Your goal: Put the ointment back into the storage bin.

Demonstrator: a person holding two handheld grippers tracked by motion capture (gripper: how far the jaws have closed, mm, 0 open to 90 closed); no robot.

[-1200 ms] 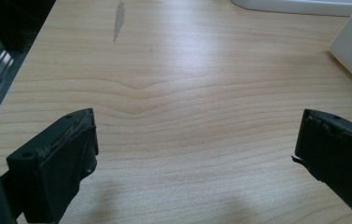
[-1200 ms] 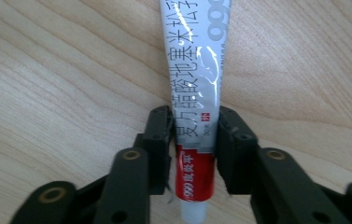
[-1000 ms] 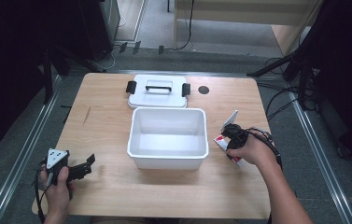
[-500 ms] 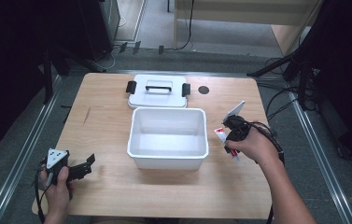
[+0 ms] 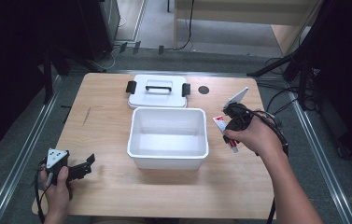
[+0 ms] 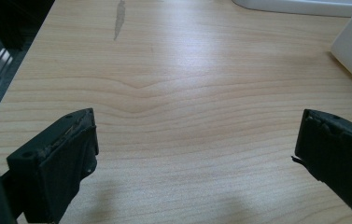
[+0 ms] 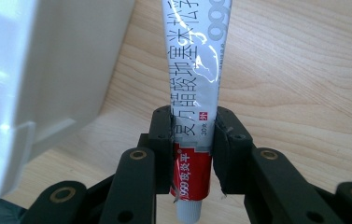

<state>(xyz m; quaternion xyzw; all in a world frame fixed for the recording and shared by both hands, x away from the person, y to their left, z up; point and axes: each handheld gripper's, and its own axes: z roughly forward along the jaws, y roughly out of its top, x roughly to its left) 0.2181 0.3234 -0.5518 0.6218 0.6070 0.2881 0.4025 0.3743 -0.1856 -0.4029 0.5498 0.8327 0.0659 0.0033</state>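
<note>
right claw (image 7: 193, 140): clamped on tube (image 7: 197, 70), right of bin (image 5: 168, 138)
left claw (image 6: 197, 154): wide open, empty, lower left over tabletop (image 6: 187, 74)

— Where is the box (image 5: 168, 138) sitting?
— In the middle of the table (image 5: 108, 116), with the lid (image 5: 157, 91) lying just behind it.
— And the grippers?
— The left gripper (image 5: 88, 163) is resting near the front left corner; the right gripper (image 5: 230, 125) is holding a tube (image 5: 225, 133) just right of the box.
</note>
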